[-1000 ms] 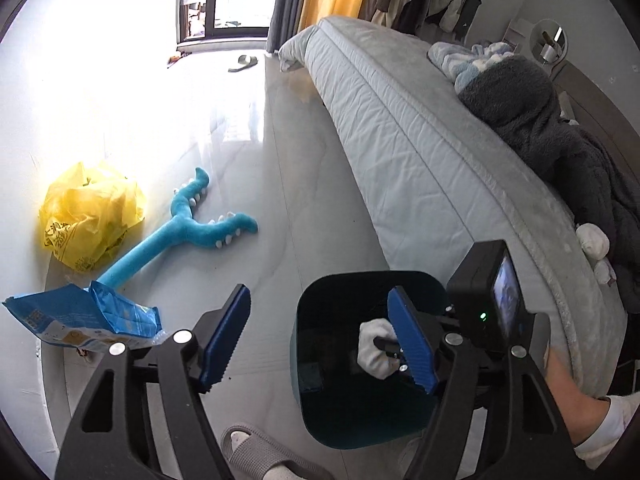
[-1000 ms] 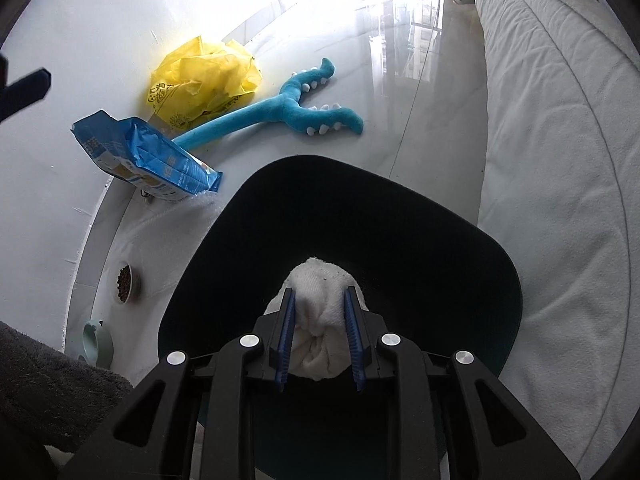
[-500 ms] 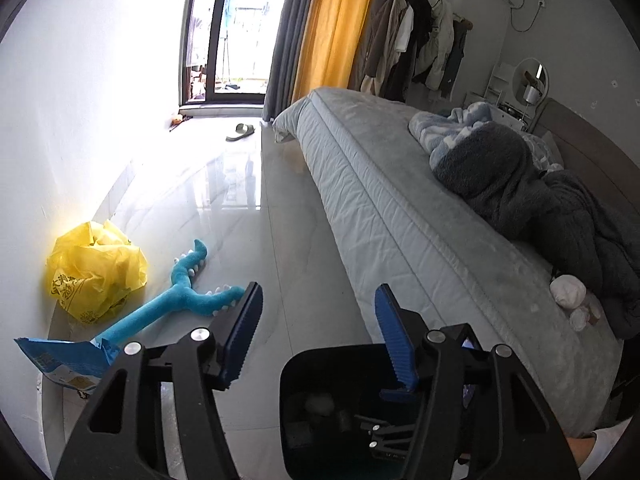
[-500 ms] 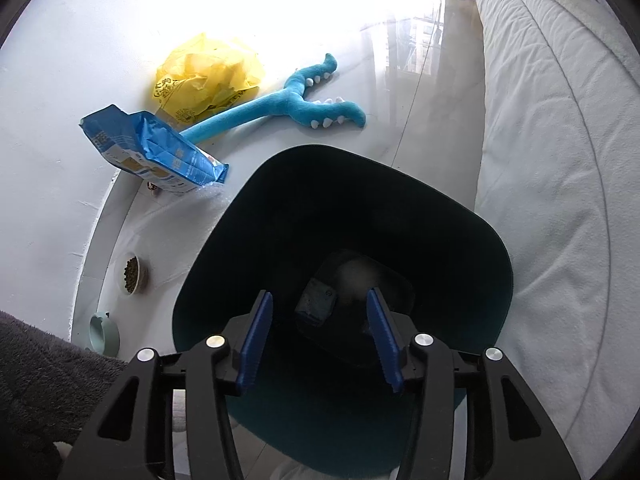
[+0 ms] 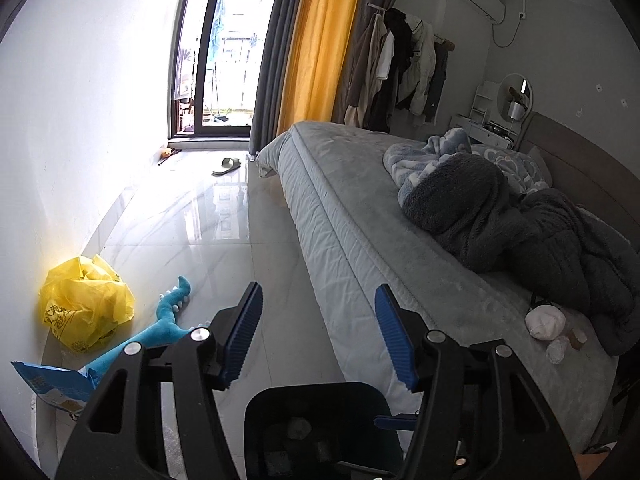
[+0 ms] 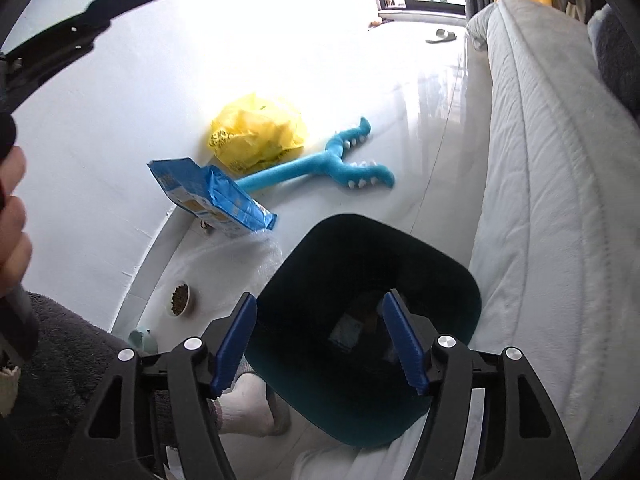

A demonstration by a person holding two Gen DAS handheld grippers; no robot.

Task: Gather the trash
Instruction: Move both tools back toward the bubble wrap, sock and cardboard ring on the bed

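Observation:
A dark teal trash bin (image 6: 400, 248) stands on the floor beside the bed and also shows in the left wrist view (image 5: 280, 396). Dim scraps of trash (image 6: 348, 328) lie at its bottom. My right gripper (image 6: 320, 344) is open and empty above the bin's near rim. My left gripper (image 5: 318, 340) is open and empty, raised above the bin and facing the bed. Crumpled white tissue wads (image 5: 545, 321) lie on the bed's near edge, to the right of the left gripper.
A yellow plastic bag (image 6: 256, 132), a blue snack bag (image 6: 212, 196) and a blue plush toy (image 6: 320, 168) lie by the wall. A pet food bowl (image 6: 180, 298) sits near my socked foot (image 6: 248, 404). The grey bed (image 5: 380, 248) carries dark blankets (image 5: 520, 224).
My right gripper opened and let the white tissue wad drop into the bin, then drew back and up. My left gripper rose and tilted up toward the bed.

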